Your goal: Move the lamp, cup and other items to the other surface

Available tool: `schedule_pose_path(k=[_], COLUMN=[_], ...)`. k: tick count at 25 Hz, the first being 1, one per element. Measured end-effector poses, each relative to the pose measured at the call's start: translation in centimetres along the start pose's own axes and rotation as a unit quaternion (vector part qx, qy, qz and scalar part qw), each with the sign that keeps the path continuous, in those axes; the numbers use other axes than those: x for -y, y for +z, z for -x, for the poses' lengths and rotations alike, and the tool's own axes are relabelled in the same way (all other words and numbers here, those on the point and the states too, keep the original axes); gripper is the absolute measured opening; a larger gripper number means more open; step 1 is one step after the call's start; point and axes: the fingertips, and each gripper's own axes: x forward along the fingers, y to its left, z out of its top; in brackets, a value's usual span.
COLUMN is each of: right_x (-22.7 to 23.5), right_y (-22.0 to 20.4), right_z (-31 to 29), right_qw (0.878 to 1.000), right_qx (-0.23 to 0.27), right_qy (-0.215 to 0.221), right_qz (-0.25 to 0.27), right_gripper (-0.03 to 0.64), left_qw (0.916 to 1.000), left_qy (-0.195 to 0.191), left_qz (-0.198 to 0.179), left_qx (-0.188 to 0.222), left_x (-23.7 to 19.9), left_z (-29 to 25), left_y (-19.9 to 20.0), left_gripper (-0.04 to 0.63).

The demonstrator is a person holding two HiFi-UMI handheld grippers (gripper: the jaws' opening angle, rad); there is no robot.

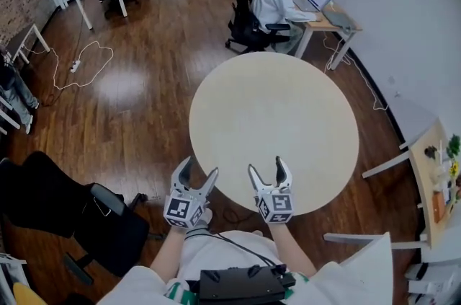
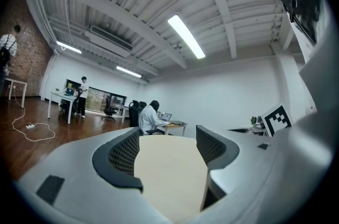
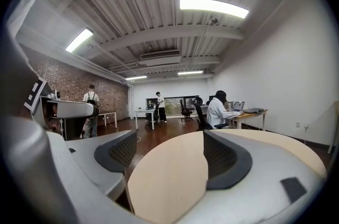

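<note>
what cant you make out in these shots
- Head view: the things on the side table are tiny and cut off by the right edge, so no lamp or cup can be told apart.
- Left gripper view: the same things are far off and too small to name.
- Head view: the round table hides its own base under its top.

Bright, even indoor light falls from long white ceiling strip lamps (image 3: pixel 213 7), leaving a soft glare patch on the glossy dark wooden floor (image 1: pixel 121 87). The round pale beige tabletop (image 1: pixel 274 123) carries hardly any shadow. Both gripper views bend strongly (black vignette at the corners), and their near foreground looks perhaps slightly soft.
</note>
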Motion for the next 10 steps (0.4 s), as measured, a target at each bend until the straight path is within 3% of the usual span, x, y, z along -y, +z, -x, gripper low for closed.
schedule_pose_path(k=[10], right_x=[-4.2], right_y=[1.5], right_z=[-2.0], right_qw=[0.999], right_qx=[0.012], right_qy=[0.047], right_qz=[0.017], right_gripper=[0.411], left_qw=[0.9996], left_qy=[0.02], left_qz=[-0.004], left_qx=[0.02], left_x=[-2.1], left_z=[2.7], left_y=[1.5], left_gripper=[0.334])
